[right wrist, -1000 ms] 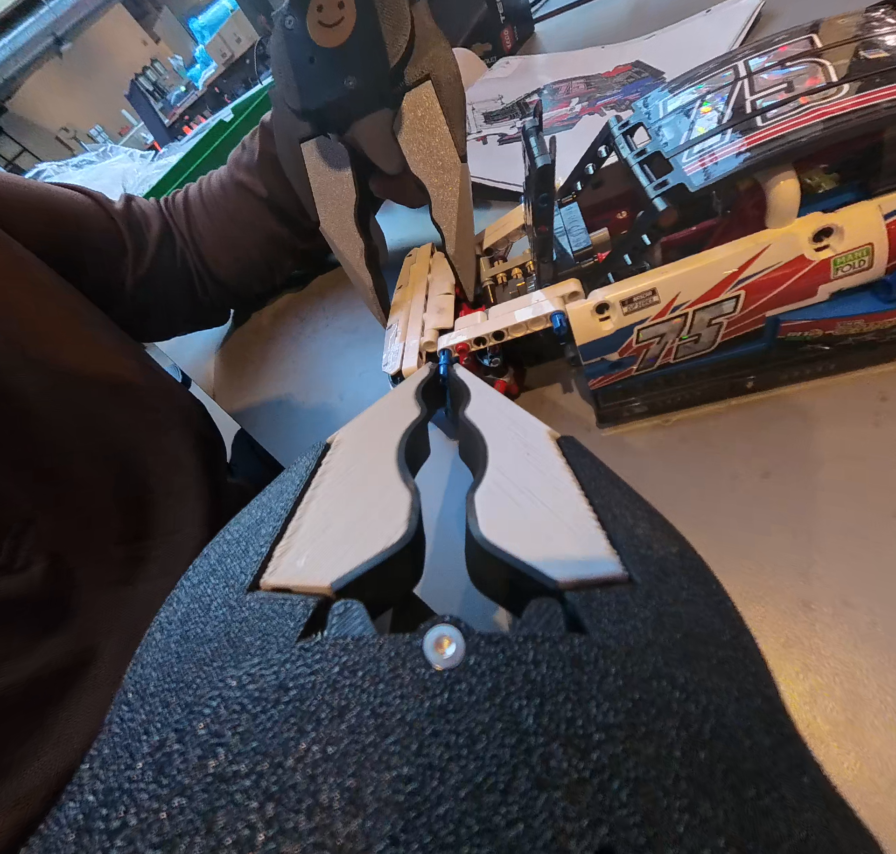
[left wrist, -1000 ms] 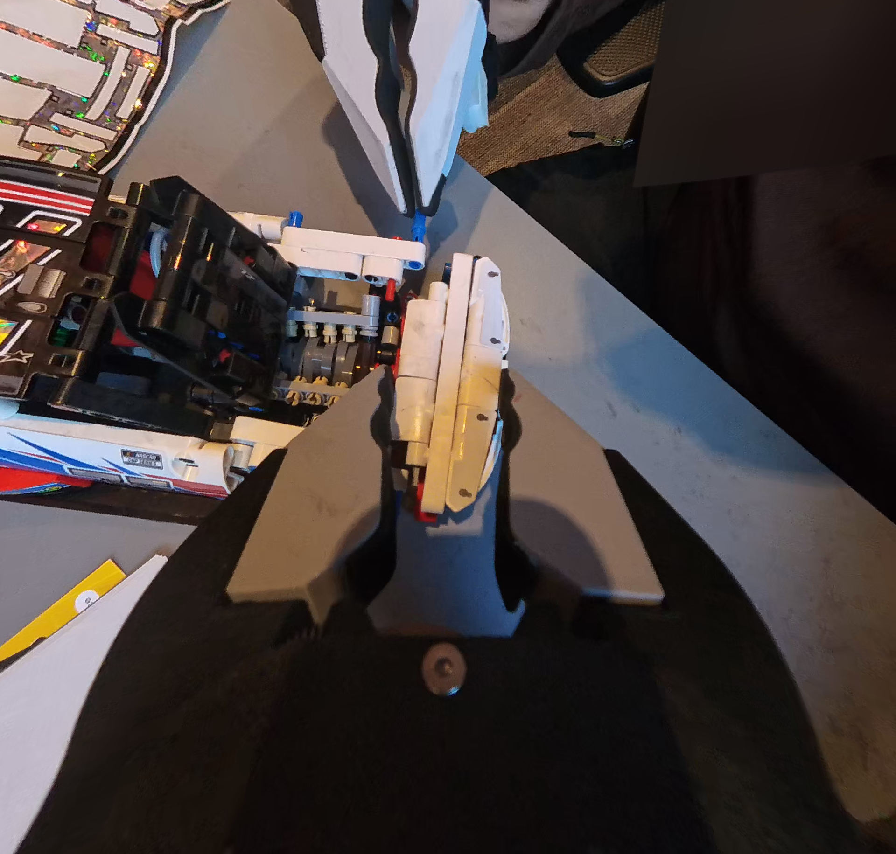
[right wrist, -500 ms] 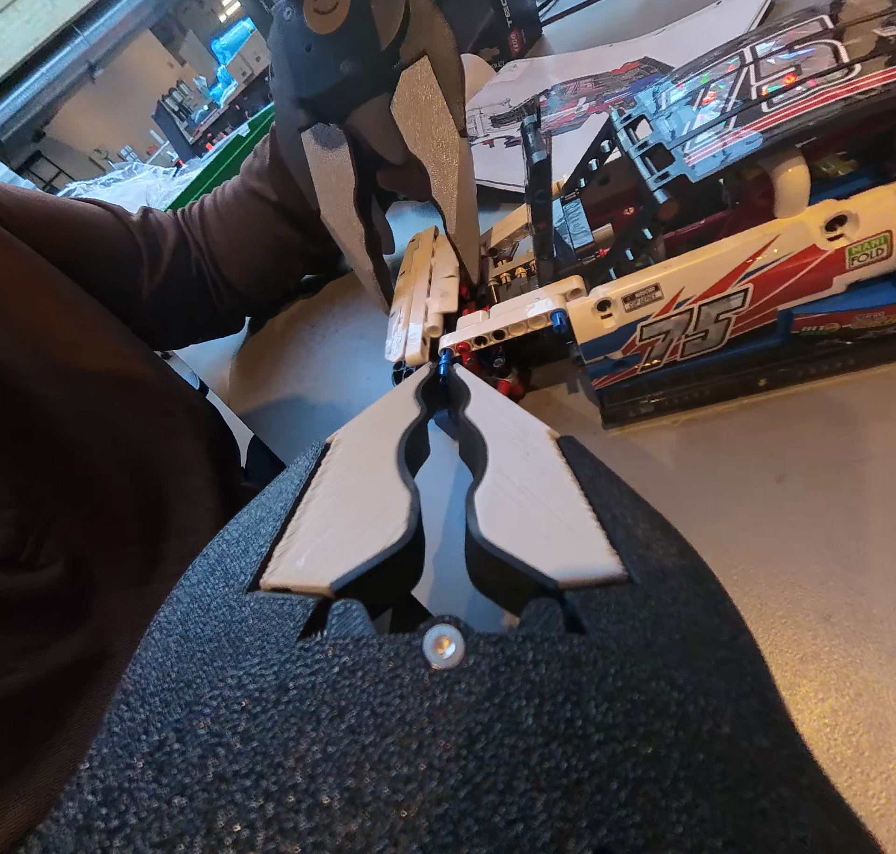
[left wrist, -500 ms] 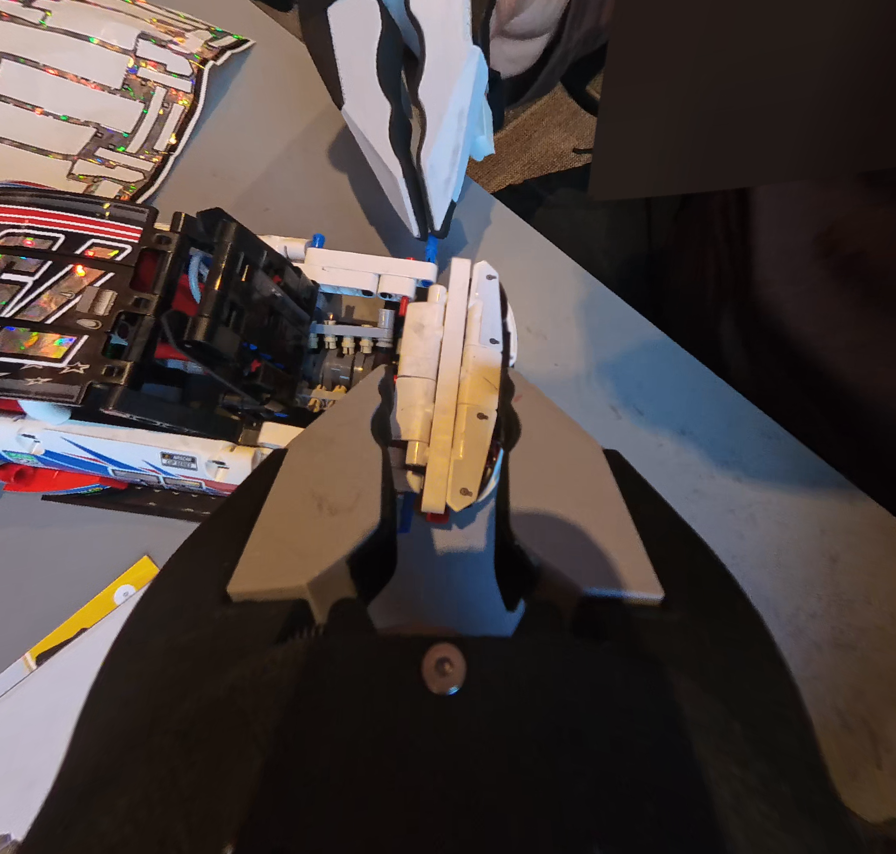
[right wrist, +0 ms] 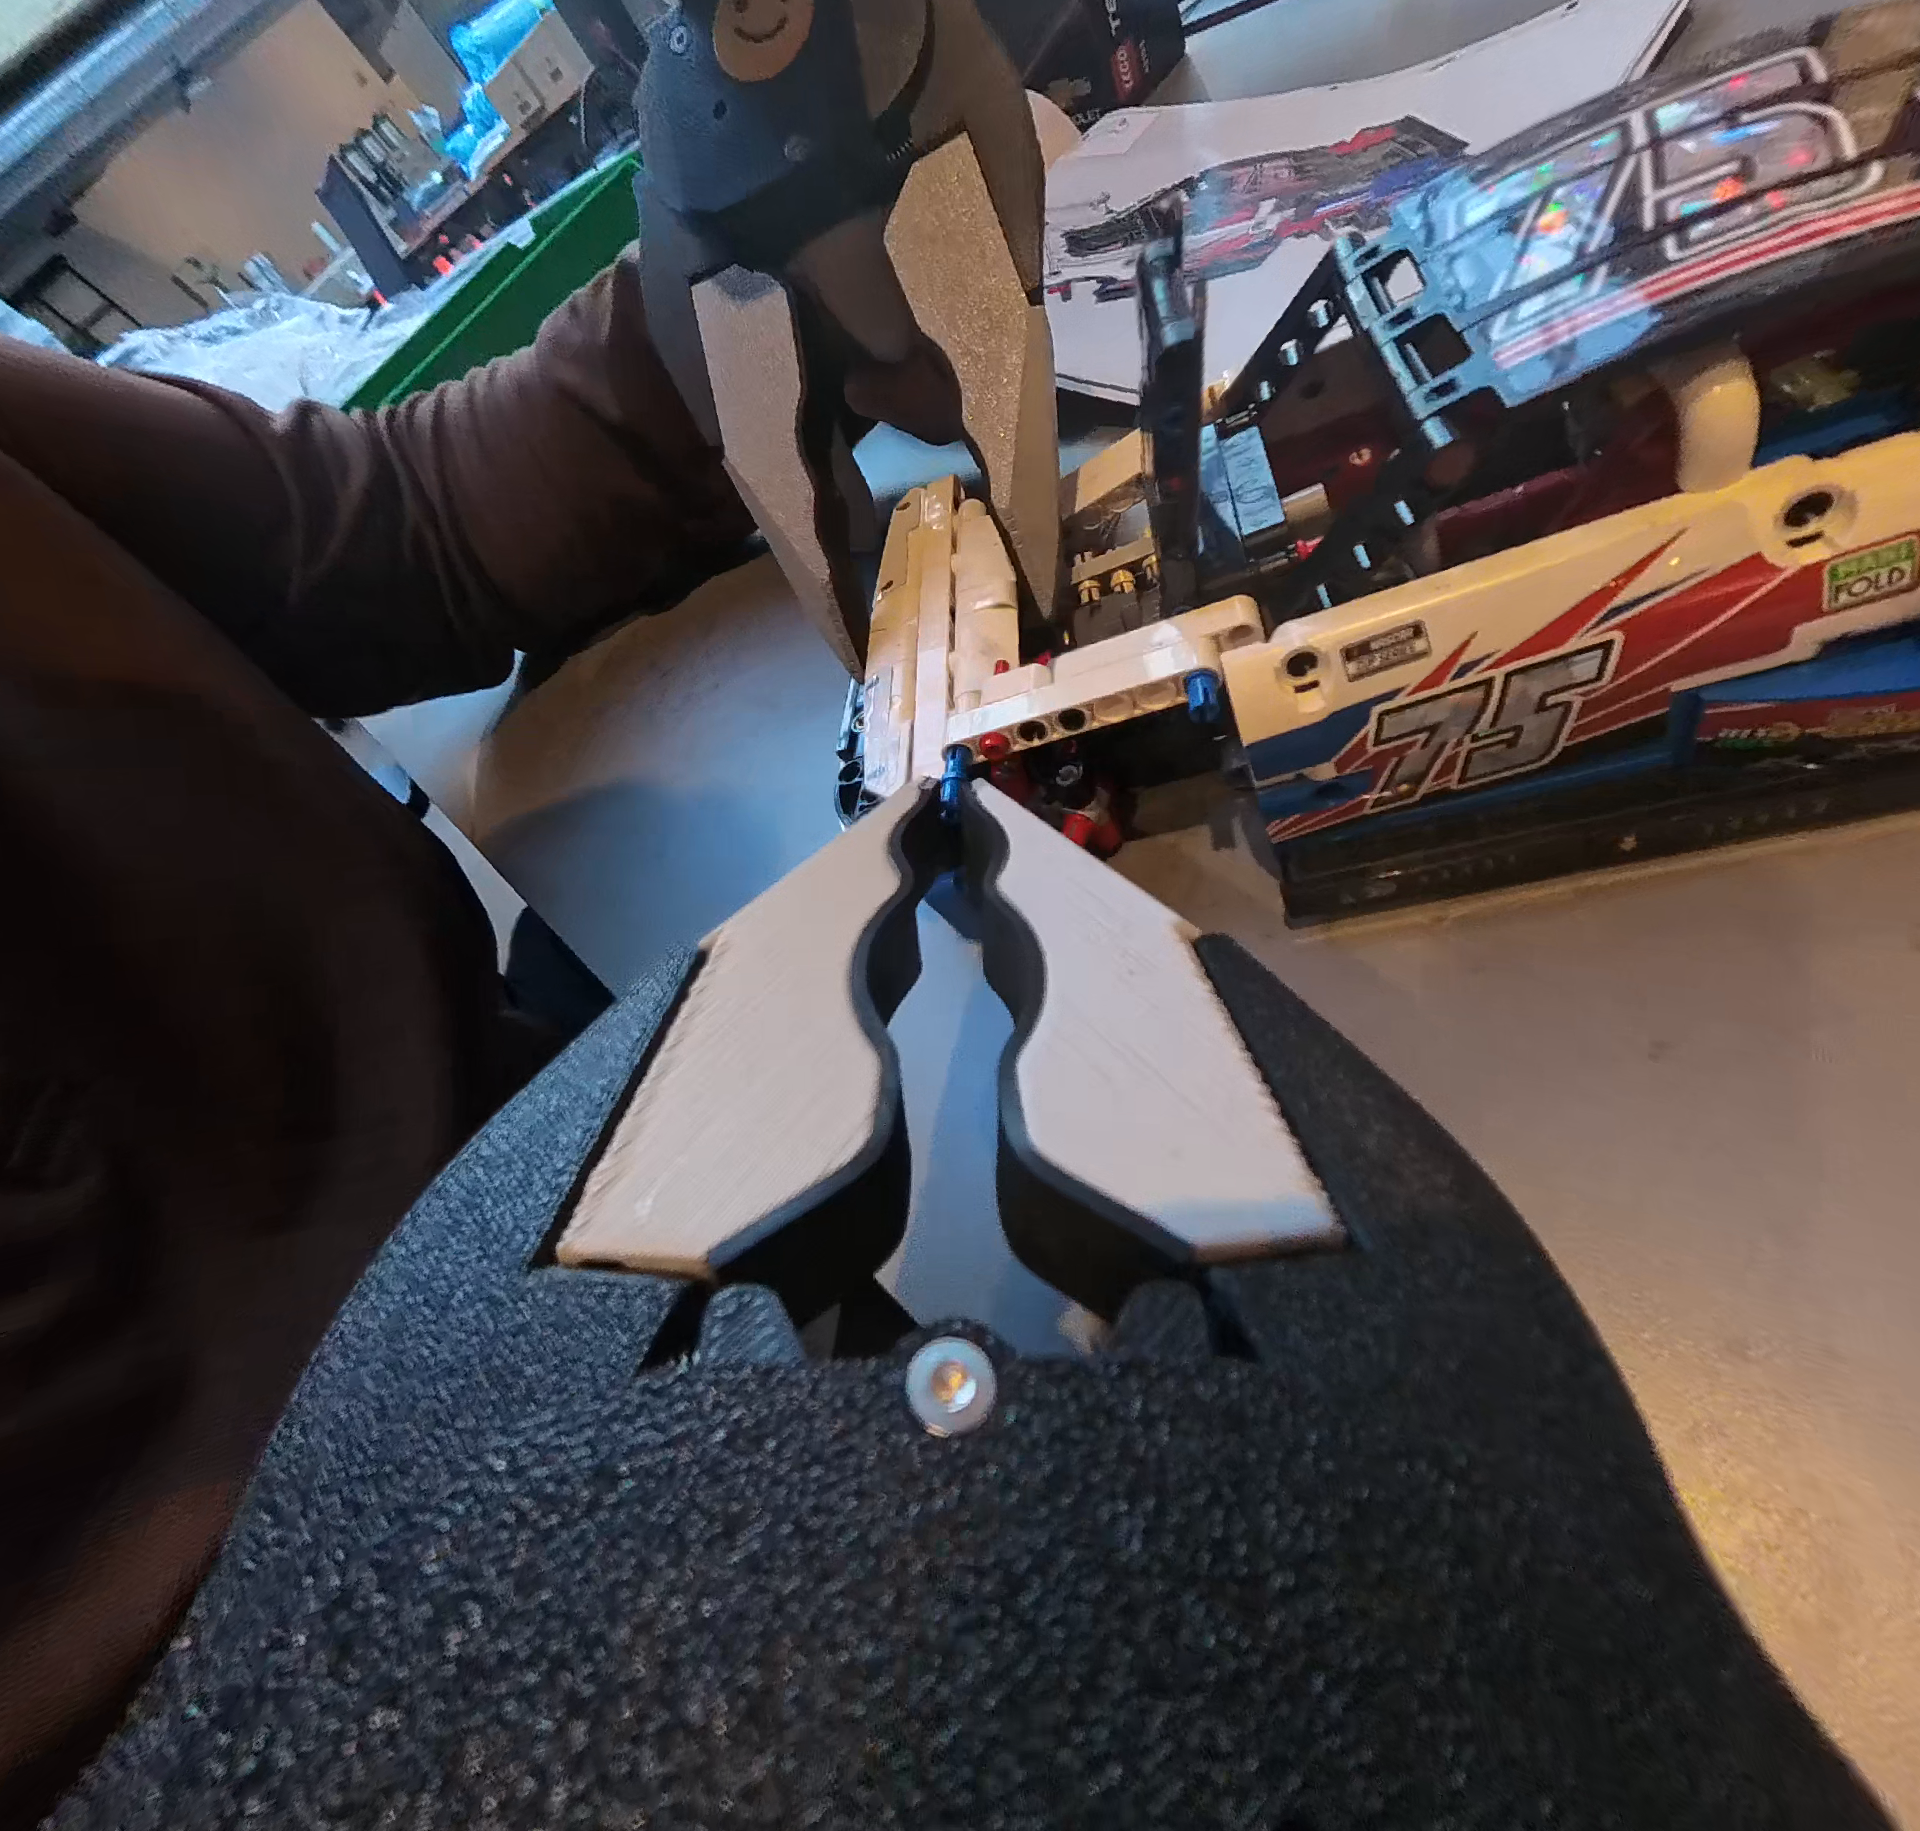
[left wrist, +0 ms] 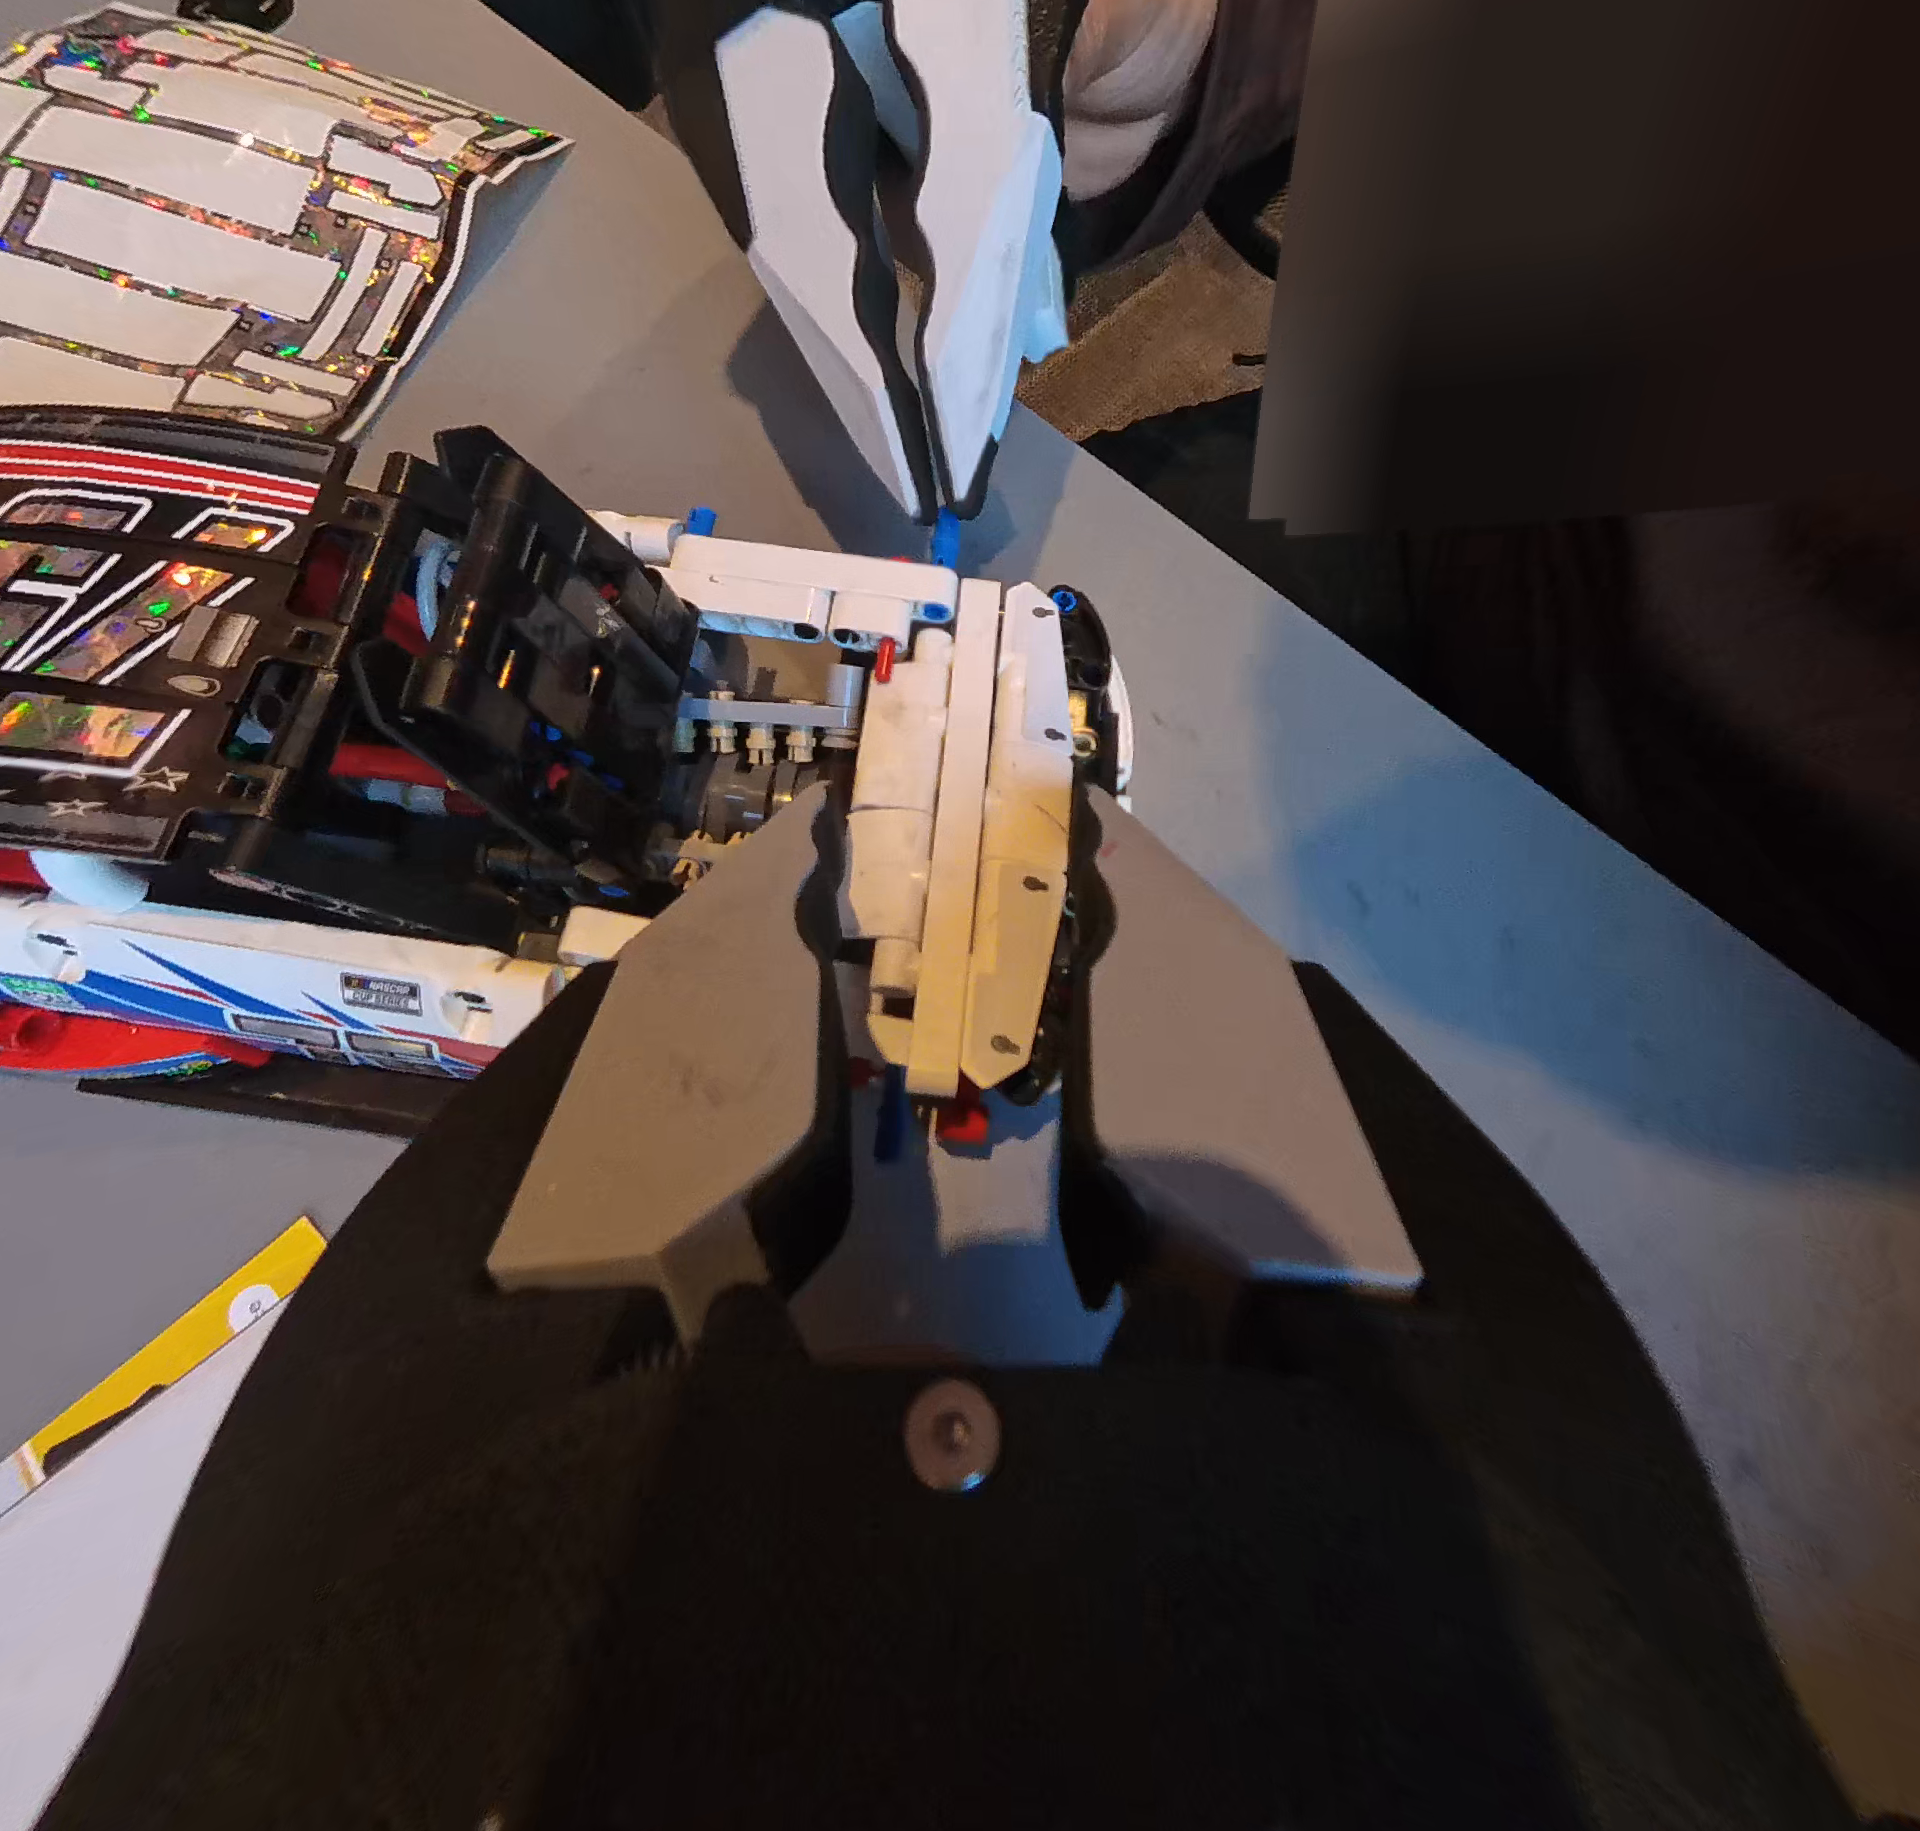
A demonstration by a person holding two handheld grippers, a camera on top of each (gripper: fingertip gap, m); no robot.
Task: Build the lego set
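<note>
On my grey table [left wrist: 1455, 929] a holographic sticker sheet [left wrist: 208, 223] lies flat at the far left, most of its stickers peeled off. A yellow-edged white paper [left wrist: 156, 1366] sits near me. Across the way I see a dark box [right wrist: 1081, 15] standing behind an open instruction booklet [right wrist: 1299, 171], and a green surface [right wrist: 499, 295] beyond.

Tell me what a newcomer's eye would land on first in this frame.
The red, white and blue lego race car on the grey table dominates. At its open end, the left hand-held gripper clamps a white panel assembly, while the right hand-held gripper pinches a blue pin.
</note>
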